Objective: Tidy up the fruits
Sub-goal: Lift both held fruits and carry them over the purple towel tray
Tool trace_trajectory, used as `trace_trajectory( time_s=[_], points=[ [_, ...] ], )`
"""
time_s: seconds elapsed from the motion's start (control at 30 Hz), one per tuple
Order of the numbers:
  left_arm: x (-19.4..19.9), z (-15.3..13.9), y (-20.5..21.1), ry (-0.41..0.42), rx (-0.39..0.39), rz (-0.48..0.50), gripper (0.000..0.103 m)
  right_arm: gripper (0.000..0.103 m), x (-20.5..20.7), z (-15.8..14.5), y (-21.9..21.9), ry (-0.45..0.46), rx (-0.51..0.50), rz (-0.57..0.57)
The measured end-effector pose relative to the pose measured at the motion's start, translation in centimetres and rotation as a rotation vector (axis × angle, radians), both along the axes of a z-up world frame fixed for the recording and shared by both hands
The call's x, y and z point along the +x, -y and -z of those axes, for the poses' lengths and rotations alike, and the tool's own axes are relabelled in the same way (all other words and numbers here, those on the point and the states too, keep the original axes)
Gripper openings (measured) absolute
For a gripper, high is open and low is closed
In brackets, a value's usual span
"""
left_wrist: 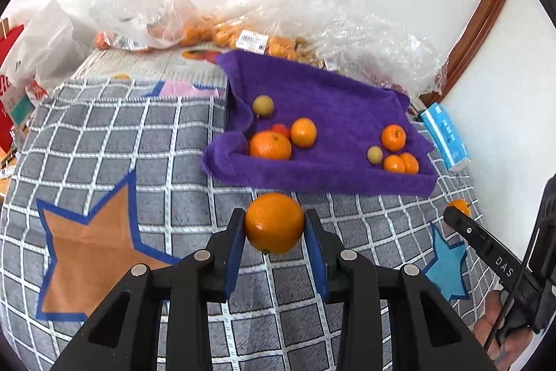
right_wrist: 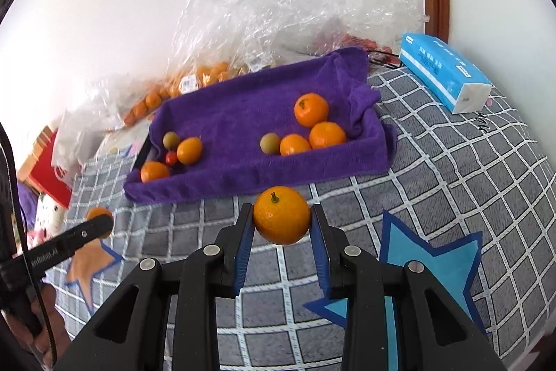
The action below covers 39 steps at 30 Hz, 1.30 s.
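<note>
Orange fruit (left_wrist: 274, 223); purple towel (left_wrist: 333, 99) at 12 o'clock; grey cloth (left_wrist: 146, 134), white grid, orange and blue stars; blue-white tissue pack (right_wrist: 444, 72) at 1 o'clock

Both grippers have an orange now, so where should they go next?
Probably forward over the purple towel tray. The left gripper grips an orange and the right gripper grips another orange, both short of its near edge, where other fruit sits.
</note>
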<state>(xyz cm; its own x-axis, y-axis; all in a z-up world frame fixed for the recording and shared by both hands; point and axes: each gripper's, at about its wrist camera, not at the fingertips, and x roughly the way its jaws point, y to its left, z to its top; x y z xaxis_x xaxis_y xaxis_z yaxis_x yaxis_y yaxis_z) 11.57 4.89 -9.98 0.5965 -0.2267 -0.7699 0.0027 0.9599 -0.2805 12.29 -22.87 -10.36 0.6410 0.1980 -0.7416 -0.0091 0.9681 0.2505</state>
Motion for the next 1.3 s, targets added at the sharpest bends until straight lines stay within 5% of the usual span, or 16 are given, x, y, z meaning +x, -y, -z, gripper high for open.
trace_trajectory(
  time_s=[0.57,1.3],
  points=[
    [2.8,-1.8,-1.0,0.058,0.001,0.019,0.032,0.032,3.1,-2.3,0.5,0.022,-0.018,0.076],
    [8.0,-2.2,-0.3,0.062,0.018,0.031,0.032,0.032,7.3,-1.2,0.2,0.009,-0.041,0.078]
  ],
)
